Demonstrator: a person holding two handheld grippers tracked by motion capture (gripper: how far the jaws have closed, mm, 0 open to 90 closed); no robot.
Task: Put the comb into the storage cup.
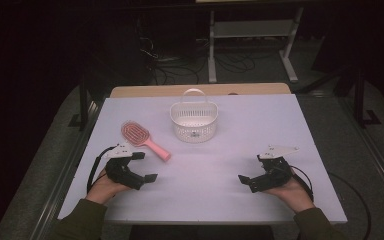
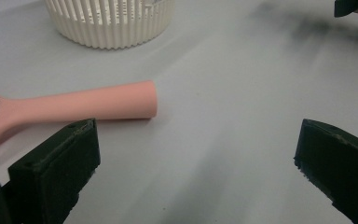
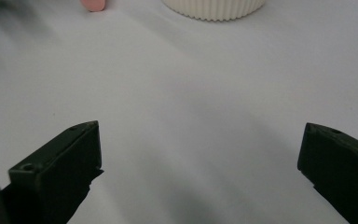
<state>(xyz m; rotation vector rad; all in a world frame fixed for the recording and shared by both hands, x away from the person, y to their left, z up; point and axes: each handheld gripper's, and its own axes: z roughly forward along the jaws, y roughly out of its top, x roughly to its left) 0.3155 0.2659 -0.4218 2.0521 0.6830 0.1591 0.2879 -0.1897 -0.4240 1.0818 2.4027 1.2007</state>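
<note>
A pink hairbrush lies on the white table, handle pointing toward the near right. Its handle shows close ahead in the left gripper view. A white slatted basket with a handle stands at the table's middle back; its wall and base appear in both gripper views. My left gripper rests at the near left, just short of the brush handle, jaws wide open and empty. My right gripper rests at the near right, open with nothing between its jaws.
Behind the table's far edge are a wooden strip, floor cables and a white metal frame. Bare tabletop lies between the two grippers and in front of the basket.
</note>
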